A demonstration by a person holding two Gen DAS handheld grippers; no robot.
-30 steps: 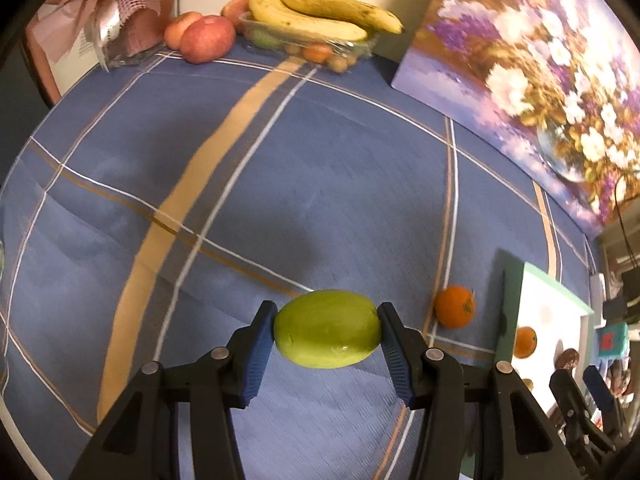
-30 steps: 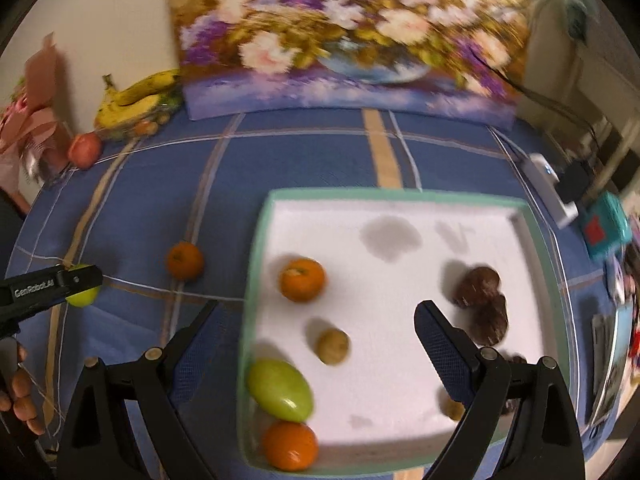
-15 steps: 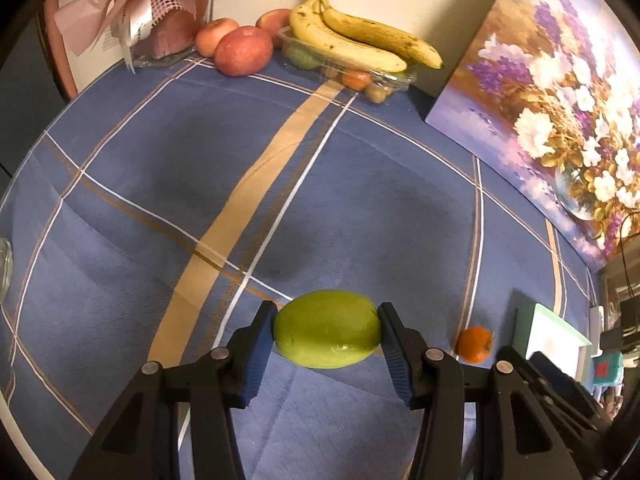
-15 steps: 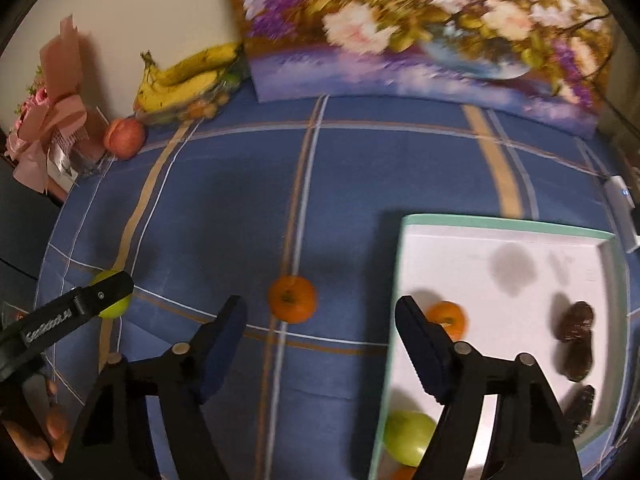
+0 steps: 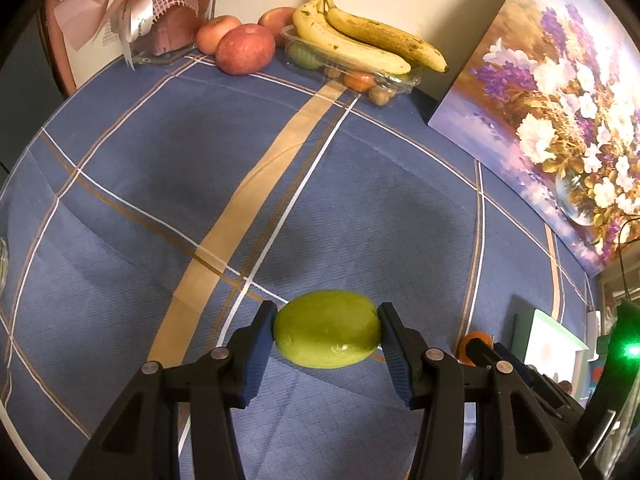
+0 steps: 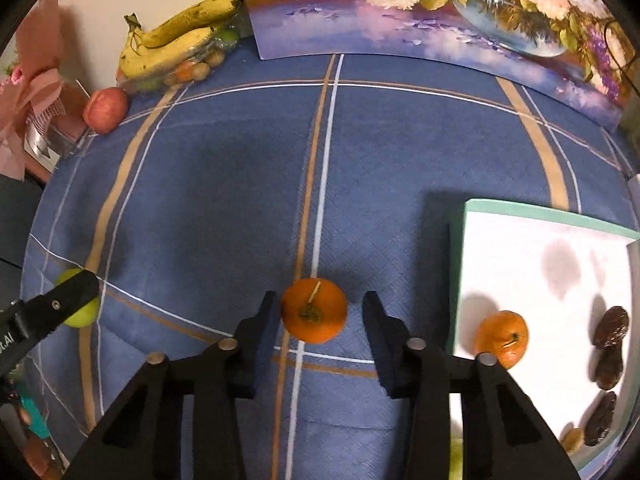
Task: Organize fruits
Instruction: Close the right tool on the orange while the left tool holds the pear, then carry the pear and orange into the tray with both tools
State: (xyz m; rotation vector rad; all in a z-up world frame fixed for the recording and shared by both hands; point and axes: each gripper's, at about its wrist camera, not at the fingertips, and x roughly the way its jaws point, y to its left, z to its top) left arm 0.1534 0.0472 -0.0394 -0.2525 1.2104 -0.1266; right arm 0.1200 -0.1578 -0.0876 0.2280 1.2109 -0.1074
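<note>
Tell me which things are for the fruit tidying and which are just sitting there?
For the job:
- green fruit, held in the left gripper
- orange on the cloth, right gripper jaws closing around it
- white tray

Just lying about:
- flower painting
- pink bow box
- bananas
- apples

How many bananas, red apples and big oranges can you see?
Bananas: 2
Apples: 3
Oranges: 2
Total: 7
</note>
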